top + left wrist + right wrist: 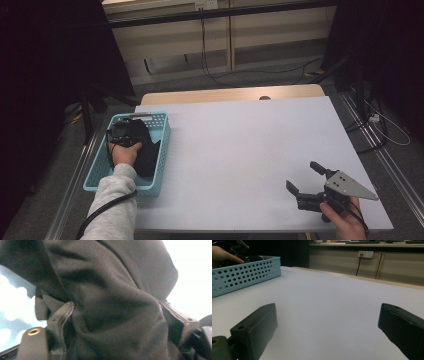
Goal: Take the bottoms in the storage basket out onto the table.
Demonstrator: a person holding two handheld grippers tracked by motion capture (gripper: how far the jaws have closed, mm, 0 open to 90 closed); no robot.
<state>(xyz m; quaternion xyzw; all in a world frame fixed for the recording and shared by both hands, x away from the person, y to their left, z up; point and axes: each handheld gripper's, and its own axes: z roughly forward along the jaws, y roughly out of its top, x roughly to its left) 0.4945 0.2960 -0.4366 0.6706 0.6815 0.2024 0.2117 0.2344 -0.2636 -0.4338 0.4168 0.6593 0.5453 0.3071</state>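
Observation:
A black cloth [148, 156] lies heaped in a light blue perforated basket [163, 142] at the table's left edge. My left gripper [129, 133] reaches down into that basket. In the left gripper view the cloth [112, 277] bulges between the two jaws and touches both pads, so my left gripper [115, 305] is shut on a bunched fold. My right gripper [302, 175] rests near the table's front right corner, held low and pointing left. Its jaws stand wide apart in the right gripper view, with my right gripper [328, 312] holding nothing over the bare white surface.
The white table top [240, 140] stretches between the two hands. The basket [249, 272] appears far left in the right gripper view, with a hand above it. Beyond the table are a wooden edge, wall panels and cables on the floor.

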